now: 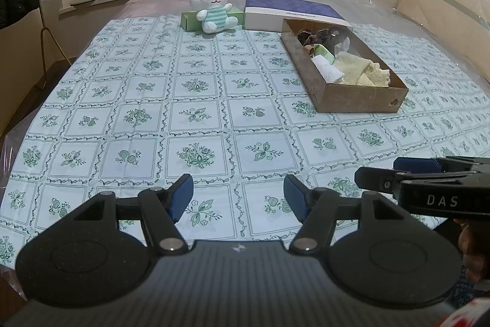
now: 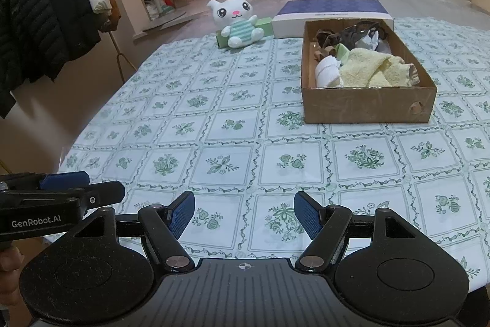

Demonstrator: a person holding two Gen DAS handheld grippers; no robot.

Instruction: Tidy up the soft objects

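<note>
Soft towels and socks (image 2: 361,66) already filled the brown cardboard box (image 2: 367,106); only the white plush bunny (image 1: 212,5) remained on the desk. Both the left gripper (image 1: 238,198) and the right gripper (image 2: 244,215) were apart, empty.

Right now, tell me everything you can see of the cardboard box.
The cardboard box is a shallow, open-topped brown tray with worn, scuffed walls and a round hole near one end of its near wall. It sits flat on the flowered tablecloth, its far end against the blue-topped white box. Inside lie a pale yellow towel, a rolled white cloth, a small green piece and darker brown and black fabrics at the far end. Neither gripper touches it.
</note>
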